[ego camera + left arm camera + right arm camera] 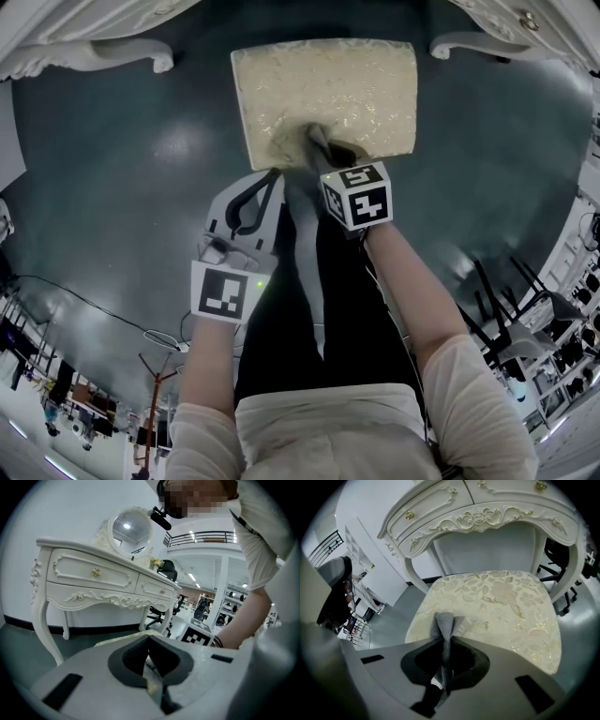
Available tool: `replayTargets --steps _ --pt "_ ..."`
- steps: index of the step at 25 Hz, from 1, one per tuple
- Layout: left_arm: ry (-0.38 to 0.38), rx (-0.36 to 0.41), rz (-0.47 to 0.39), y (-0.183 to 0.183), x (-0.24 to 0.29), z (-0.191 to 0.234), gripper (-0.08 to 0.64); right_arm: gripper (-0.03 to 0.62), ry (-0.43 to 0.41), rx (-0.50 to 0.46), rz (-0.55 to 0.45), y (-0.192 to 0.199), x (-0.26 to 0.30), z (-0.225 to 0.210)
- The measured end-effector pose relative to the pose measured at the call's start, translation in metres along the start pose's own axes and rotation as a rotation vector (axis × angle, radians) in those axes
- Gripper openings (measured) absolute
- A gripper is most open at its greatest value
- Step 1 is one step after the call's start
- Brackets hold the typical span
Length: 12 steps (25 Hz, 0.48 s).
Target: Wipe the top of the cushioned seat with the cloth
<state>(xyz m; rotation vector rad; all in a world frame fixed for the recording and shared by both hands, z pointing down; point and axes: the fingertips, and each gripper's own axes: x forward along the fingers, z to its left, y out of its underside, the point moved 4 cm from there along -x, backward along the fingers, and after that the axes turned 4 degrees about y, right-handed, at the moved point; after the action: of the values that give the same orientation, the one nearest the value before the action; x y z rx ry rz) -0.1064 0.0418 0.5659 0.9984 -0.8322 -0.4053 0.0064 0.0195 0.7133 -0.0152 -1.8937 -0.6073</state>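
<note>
Now my right gripper (317,141) pinches the grey cloth (442,623), which touches the near edge of the cushioned seat (366,84). My left gripper (270,178) hangs beside, jaws pressed together, empty. I think wiping is just starting; next I should slide the cloth across the top.

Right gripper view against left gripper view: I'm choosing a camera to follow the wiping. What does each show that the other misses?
Only the right gripper view: the grey cloth pinched in the right gripper, and most of the flowered seat. Only the left gripper view: the round mirror and the person's arm. Both: the white dressing table.
</note>
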Motion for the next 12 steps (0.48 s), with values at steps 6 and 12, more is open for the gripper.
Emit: replayTargets --steps 6,12 --pt "0.01 0.01 0.015 -0.002 0.02 -0.017 0.002 0.031 0.024 0.019 0.005 0.006 -0.013 -0.036" --pt "0.012 0.025 0.013 -0.005 0.043 -0.035 0.002 0.031 0.035 0.021 0.0 0.013 -0.027 -0.072"
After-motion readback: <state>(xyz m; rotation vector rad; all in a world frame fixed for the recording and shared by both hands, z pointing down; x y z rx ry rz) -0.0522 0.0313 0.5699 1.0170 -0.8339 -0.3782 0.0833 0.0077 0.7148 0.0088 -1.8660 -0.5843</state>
